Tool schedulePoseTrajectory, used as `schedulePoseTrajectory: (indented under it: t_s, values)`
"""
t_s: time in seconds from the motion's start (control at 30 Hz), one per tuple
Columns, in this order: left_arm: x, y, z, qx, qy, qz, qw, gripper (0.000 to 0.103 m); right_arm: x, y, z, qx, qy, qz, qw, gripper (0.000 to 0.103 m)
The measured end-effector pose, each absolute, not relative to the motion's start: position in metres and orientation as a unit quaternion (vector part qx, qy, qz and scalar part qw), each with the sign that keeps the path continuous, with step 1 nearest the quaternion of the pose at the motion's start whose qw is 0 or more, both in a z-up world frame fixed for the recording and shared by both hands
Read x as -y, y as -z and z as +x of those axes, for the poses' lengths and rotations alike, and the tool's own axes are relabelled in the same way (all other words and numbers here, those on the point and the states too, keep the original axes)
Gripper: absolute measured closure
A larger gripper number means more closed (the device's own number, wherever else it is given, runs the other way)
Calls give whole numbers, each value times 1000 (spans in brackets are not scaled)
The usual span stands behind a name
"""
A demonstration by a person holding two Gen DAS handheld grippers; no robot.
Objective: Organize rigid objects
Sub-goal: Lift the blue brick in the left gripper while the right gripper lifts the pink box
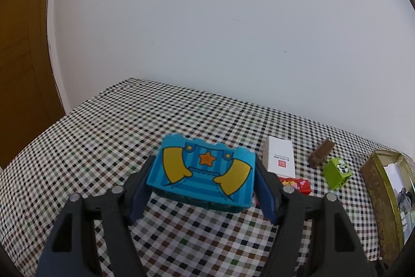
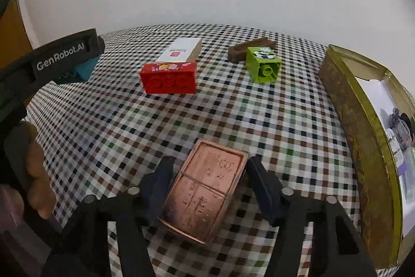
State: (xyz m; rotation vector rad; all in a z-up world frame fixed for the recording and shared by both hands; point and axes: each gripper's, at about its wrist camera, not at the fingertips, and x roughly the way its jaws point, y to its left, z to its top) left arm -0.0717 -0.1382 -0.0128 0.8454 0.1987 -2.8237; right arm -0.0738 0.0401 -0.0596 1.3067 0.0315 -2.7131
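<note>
Left wrist view: our left tool (image 1: 202, 183) pinches the blue block (image 1: 203, 173) above the counter (image 1: 103, 136). Our right tool (image 2: 208, 182) stands half spread around the copper bar (image 2: 205, 194), left pad touching, right apart; the red block (image 2: 168, 78) lies ahead.

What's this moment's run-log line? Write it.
left gripper: shut on blue block | right gripper: open, astride copper tin | tin on checked table

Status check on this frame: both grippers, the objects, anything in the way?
Left gripper shut on blue block, lifted. Right gripper open around copper bar. Nothing in the way.
</note>
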Motion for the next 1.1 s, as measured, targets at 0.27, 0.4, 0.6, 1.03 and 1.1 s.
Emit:
schedulePoseTrajectory:
  t_s: [0.27,0.4,0.6,1.03,1.1]
  values:
    - [130,12,-68,-61,960,269,55,33,-60,29,-42,-11,941,333,57,54]
    - [124,12,-65,-67,962,264,31,33,-81,9,-32,-8,955,296,37,56]
    - [110,16,-58,-65,962,264,16,33,-121,-2,-19,41,964,260,30,56]
    - [24,7,-39,-35,966,250,-58,33,-181,-23,-5,79,975,208,7,56]
    - [15,5,-38,-29,966,248,-65,33,-185,-27,3,80,978,194,13,56]
